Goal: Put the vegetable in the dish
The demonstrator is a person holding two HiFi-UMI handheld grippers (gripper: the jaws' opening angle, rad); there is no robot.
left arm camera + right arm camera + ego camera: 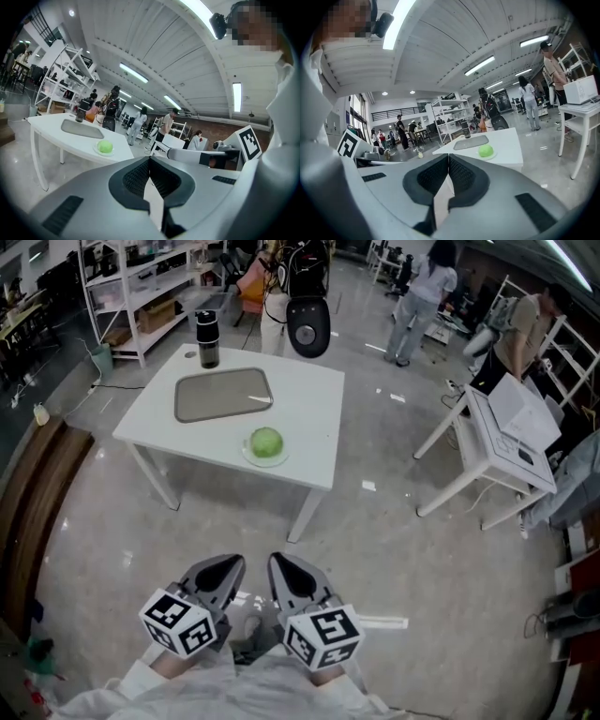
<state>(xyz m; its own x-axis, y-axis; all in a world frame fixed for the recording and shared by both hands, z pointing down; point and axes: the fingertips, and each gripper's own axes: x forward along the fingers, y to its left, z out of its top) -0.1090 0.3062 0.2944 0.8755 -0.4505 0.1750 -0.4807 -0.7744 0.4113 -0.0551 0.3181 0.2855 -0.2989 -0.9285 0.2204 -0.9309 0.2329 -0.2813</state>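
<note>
A round green vegetable (266, 442) rests on a small pale dish (254, 457) near the front edge of a white table (309, 442). It also shows as the vegetable (105, 146) in the left gripper view and the vegetable (485, 150) in the right gripper view. My left gripper (228, 569) and right gripper (278, 567) are side by side low over the floor, well short of the table. Both are shut with nothing between their pads. The left gripper (150, 161) and right gripper (448, 158) point level toward the table.
A grey tray (223, 394) lies on the table's far half, with a dark flask (207, 337) behind it. A black round device (307, 326) stands past the table. Another white table (502, 446) stands right, people beyond. Shelving (141, 287) is far left.
</note>
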